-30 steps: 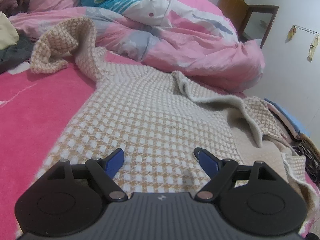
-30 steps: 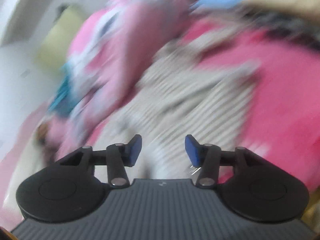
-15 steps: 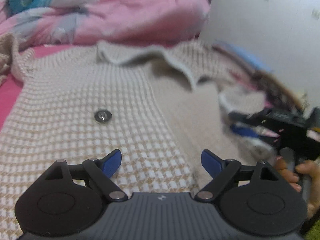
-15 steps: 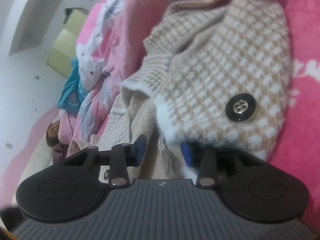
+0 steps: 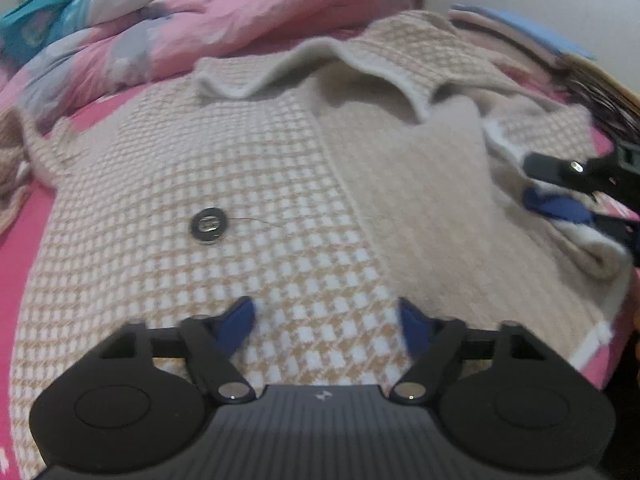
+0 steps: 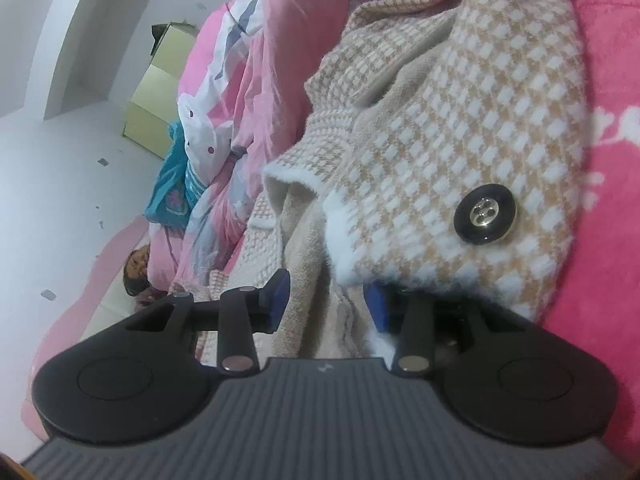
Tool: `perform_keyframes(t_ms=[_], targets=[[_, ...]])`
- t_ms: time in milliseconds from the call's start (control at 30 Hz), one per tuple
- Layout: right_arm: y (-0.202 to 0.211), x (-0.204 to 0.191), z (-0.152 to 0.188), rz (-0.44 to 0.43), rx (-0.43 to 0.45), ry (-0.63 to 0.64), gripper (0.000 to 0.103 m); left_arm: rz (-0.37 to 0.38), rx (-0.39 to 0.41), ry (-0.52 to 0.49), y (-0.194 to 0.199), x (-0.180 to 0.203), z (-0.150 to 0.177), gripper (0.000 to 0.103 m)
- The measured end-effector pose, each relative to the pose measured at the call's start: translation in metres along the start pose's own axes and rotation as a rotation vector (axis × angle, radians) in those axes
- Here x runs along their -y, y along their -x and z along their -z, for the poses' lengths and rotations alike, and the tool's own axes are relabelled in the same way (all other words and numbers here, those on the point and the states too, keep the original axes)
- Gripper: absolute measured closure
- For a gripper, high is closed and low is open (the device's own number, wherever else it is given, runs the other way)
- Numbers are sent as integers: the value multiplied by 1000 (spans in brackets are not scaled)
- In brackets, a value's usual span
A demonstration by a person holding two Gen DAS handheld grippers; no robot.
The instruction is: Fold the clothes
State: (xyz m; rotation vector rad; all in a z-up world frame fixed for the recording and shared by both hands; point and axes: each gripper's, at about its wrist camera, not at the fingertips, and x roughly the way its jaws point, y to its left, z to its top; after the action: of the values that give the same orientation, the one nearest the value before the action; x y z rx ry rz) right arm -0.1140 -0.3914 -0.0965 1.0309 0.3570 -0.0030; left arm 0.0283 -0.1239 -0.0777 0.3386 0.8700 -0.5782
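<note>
A beige and white checked cardigan (image 5: 260,184) lies spread on a pink bed cover (image 5: 16,248), with a dark button (image 5: 208,225) on its left panel. My left gripper (image 5: 326,322) hovers over the hem. Its jaws are closing, with fabric under them but none pinched. In the left wrist view my right gripper (image 5: 548,186) sits at the folded right front panel's fluffy edge. In the right wrist view the right gripper (image 6: 326,304) stands open. Beige lining lies between its fingers, and the checked panel (image 6: 460,140) with its button (image 6: 485,214) drapes over the right finger.
A rumpled pink and white quilt (image 5: 240,12) is heaped behind the cardigan, with a teal garment (image 6: 172,196) beyond it. Folded clothes (image 5: 532,36) are stacked by the wall on the right. A yellow box (image 6: 152,108) stands on the floor.
The left gripper swung right across the cardigan, bringing the button and the right gripper into view, and its jaws narrowed. The right gripper dropped to the panel edge and narrowed slightly.
</note>
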Motion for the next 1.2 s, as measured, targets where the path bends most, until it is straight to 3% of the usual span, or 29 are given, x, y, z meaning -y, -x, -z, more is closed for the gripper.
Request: perform_keyframes(t_ms=[67, 133, 300, 500, 633, 733, 833, 933, 1000, 1067, 1133, 1200], targets=[[2, 2, 0, -9, -1, -10, 63, -27, -7, 31, 6, -9, -2, 73], [3, 3, 1, -8, 0, -8, 63, -61, -1, 56, 13, -23, -3, 86], [2, 1, 2, 7, 2, 13, 63, -179, 89, 166, 45, -90, -12, 88], [0, -1, 4, 23, 8, 31, 63, -421, 214, 309, 94, -200, -16, 88], [-2, -3, 6, 39, 15, 49, 63, -516, 235, 458, 108, -285, 6, 87], [-4, -7, 7, 57, 21, 68, 63, -516, 198, 578, 97, -336, 36, 87], [-6, -10, 9, 76, 28, 89, 63, -498, 149, 670, 72, -368, 72, 85], [-9, -13, 10, 98, 33, 114, 63, -438, 165, 716, 64, -382, 93, 74], [-10, -14, 10, 109, 33, 129, 63, -400, 182, 737, 63, -389, 103, 64], [-10, -14, 10, 111, 35, 133, 63, -382, 182, 751, 77, -392, 102, 41], [-10, -13, 9, 107, 36, 128, 63, -364, 181, 789, 92, -399, 105, 29], [-9, -12, 9, 102, 36, 122, 63, -324, 199, 832, 114, -407, 110, 28]])
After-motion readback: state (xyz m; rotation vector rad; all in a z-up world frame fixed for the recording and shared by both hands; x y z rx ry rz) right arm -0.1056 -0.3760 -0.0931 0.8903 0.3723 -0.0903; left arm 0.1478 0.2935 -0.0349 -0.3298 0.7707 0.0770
